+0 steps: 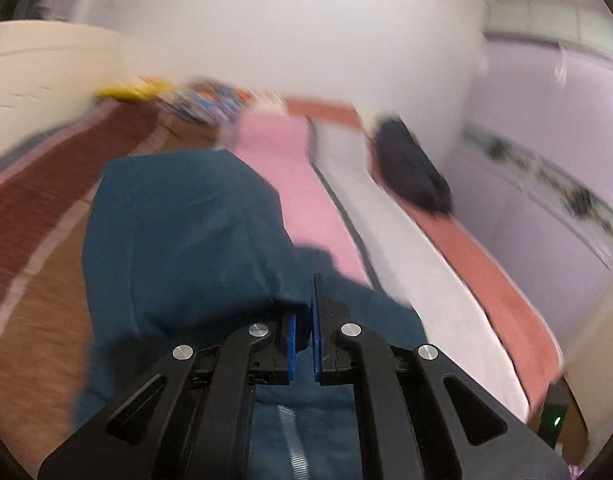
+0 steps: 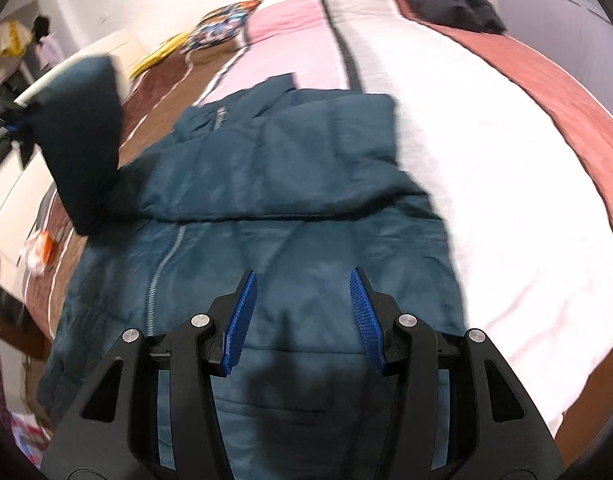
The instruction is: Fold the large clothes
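Fingers pinching raised jacket sleeve.

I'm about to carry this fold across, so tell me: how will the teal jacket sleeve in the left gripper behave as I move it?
Likely floppy: the sleeve hangs and bends below the left gripper, whose jaws are shut on it. Probably light for its bulk, since the jacket looks puffy and quilted. The smooth shell may slide on the bedspread, so the body might shift.
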`<state>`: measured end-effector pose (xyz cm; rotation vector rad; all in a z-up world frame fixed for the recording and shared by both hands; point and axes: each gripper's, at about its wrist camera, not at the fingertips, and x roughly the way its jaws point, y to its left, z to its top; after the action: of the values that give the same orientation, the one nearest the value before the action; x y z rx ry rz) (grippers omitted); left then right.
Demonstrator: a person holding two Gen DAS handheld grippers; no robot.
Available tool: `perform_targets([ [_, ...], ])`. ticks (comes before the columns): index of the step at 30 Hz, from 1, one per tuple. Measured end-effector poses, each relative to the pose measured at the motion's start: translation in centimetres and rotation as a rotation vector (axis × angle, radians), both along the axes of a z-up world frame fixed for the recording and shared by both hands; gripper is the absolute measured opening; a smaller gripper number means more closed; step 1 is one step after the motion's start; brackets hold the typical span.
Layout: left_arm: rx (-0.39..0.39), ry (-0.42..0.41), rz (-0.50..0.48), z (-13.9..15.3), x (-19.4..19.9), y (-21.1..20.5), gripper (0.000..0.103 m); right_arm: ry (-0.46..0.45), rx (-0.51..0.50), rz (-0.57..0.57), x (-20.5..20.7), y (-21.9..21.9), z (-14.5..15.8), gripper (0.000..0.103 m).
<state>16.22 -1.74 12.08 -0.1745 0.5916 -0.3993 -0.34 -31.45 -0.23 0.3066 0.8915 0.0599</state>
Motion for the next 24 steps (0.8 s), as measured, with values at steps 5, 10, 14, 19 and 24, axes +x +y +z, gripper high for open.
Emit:
perform_targets([
  [5, 0.198, 0.218, -0.096, -9.1, 2.3, -7.2, 0.03, 0.019, 0.036, -0.053, -0.5, -2.5, -0.6, 0.049],
  [10, 0.264, 0.271, -0.137, -11.8, 0.7, -7.4, 0.057, 0.04, 0.053, -0.054, -0.4, -3.1, -1.7, 0.049],
  [14, 0.312, 0.213, -0.175, -11.3, -1.5, -6.8, 0.065, 0.064, 0.077, -0.039, 0.0, -2.6, -2.4, 0.049],
  [19, 0.196, 0.155, -0.225, -9.0, -5.3, -3.7, 0.065, 0.042, 0.052, -0.013, -0.4, -1.9, -2.0, 0.049],
  [24, 0.054, 0.139, -0.084, -7.6, -4.5, 0.1, 0.066, 0.053, 0.076, -0.014, -0.2, -1.7, -2.4, 0.049],
])
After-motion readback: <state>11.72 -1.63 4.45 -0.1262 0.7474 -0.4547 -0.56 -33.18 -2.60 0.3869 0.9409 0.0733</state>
